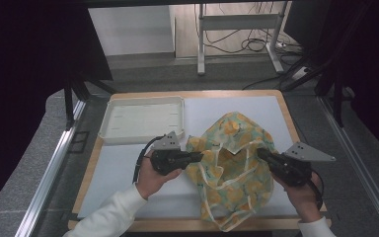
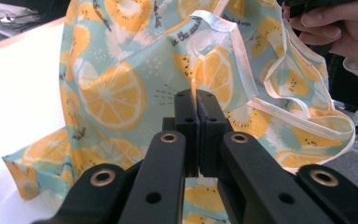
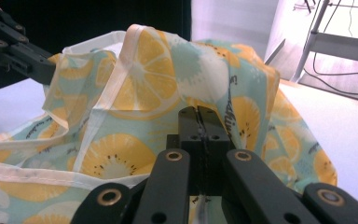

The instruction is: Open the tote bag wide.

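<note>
My jaws pinch the fruit-print cloth (image 1: 232,163), burying its gripped folds. At six o'clock in the high view the cloth's hem droops past the counter (image 1: 128,177) edge, frame-cut.

1 white tray (image 1: 143,118) sits at the upper left of the counter (image 1: 128,173); cables (image 1: 246,44) lie on the floor beyond.
</note>
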Available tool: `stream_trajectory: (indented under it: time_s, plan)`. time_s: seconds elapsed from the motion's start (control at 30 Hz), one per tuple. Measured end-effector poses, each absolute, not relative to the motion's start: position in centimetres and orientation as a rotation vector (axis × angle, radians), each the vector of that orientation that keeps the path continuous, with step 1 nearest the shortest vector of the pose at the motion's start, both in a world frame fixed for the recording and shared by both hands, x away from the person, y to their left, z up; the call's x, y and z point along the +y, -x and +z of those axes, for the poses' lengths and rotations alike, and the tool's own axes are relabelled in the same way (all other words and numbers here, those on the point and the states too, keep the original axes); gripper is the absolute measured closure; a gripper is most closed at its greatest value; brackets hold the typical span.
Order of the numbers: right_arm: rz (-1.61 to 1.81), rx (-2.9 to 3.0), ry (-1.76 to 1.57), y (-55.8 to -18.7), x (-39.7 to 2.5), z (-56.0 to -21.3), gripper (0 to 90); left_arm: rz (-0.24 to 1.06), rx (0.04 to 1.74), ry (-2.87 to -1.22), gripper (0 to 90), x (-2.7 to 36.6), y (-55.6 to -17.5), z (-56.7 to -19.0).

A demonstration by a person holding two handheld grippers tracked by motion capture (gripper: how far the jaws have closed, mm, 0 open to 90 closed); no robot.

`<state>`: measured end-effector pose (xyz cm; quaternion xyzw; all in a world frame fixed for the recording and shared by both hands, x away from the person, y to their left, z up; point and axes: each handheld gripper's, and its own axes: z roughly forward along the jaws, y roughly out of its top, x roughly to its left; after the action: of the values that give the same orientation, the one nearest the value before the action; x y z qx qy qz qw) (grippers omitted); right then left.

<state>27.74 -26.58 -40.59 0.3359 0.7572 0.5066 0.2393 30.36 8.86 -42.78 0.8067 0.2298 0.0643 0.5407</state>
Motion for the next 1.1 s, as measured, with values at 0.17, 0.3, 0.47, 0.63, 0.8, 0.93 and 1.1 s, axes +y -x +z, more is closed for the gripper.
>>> stream_trajectory:
  time_s: [0.17, 0.3, 0.47, 0.63, 0.8, 0.93, 1.1]
  plan:
    - [1.388, 2.058, -0.907, -28.4, -26.4, -39.9, 89.3, 0.191, 0.554, -1.903, 88.9, 8.9, -30.7, -42.1]
    - [1.381, 2.048, -0.907, -28.9, -26.3, -39.5, 89.3, 0.195, 0.56, -1.904, 88.9, 8.8, -31.1, -41.9]
    - [1.386, 2.038, -0.926, -29.8, -26.5, -39.3, 89.3, 0.201, 0.578, -1.905, 88.8, 8.9, -31.9, -41.9]
    - [1.386, 2.039, -0.939, -30.8, -26.5, -39.0, 89.3, 0.21, 0.594, -1.902, 88.8, 9.0, -32.6, -41.7]
    - [1.38, 2.037, -0.945, -32.0, -26.3, -38.6, 89.3, 0.222, 0.607, -1.889, 88.8, 9.3, -33.1, -41.3]
    - [1.374, 2.039, -0.961, -32.9, -26.1, -38.5, 89.3, 0.233, 0.622, -1.886, 88.8, 9.6, -33.5, -41.2]
    - [1.37, 2.037, -0.965, -33.4, -26.0, -38.3, 89.3, 0.238, 0.63, -1.892, 88.8, 10.0, -33.8, -41.1]
